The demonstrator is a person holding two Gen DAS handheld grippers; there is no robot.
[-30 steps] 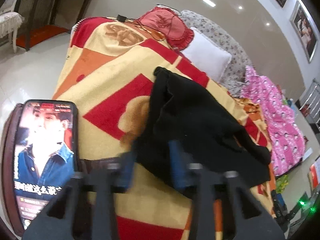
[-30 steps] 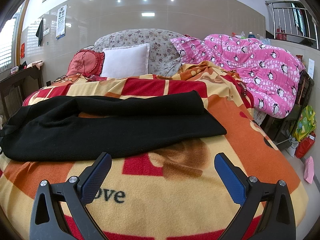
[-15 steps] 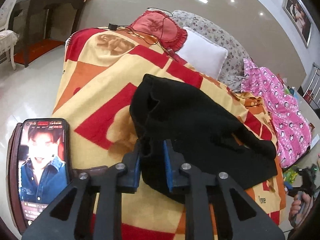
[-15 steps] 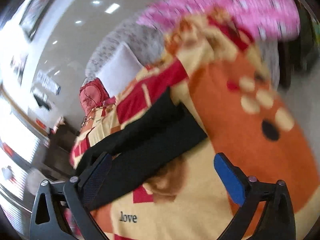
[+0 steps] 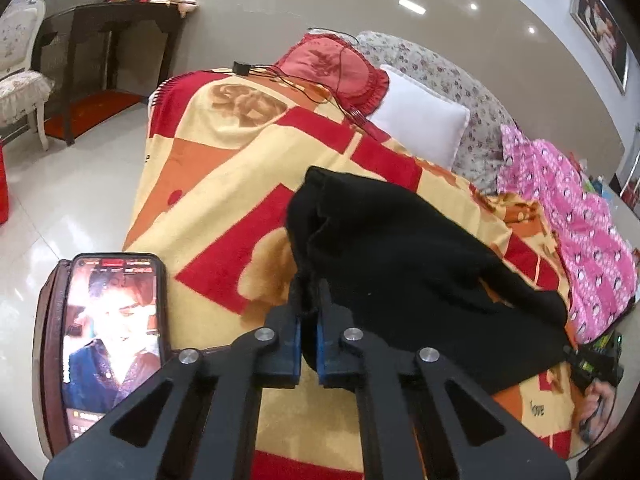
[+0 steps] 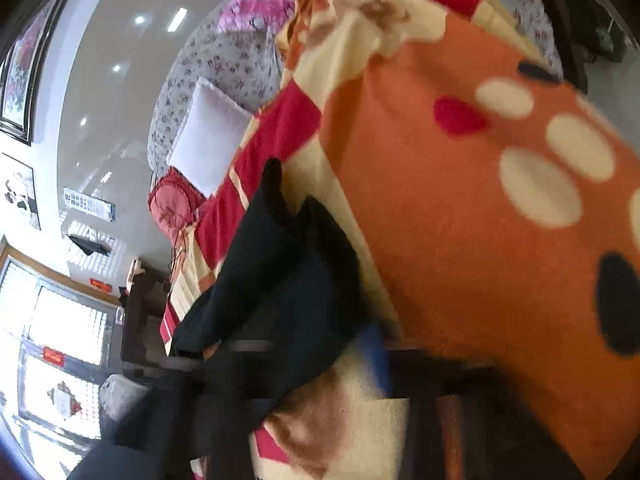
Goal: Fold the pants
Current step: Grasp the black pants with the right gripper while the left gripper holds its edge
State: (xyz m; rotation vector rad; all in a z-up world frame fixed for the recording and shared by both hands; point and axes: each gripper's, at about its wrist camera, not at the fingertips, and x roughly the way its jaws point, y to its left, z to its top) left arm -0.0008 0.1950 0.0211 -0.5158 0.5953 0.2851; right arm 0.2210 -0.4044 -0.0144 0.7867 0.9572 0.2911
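Folding is only beginning: left gripper [image 5: 308,336] is pinching one end of the pants [image 5: 408,264] lying on the bed [image 5: 224,168], while right gripper [image 6: 320,364] is too blurred to judge.

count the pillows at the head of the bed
2 stand out: a red pillow on the left and a white pillow beside it, both against the floral headboard. The pink quilt may hide more.

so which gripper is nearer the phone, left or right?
Left. The left gripper, shut on the black pants, sits just beside the phone. The right gripper works the pants' other end; its view shows no phone.
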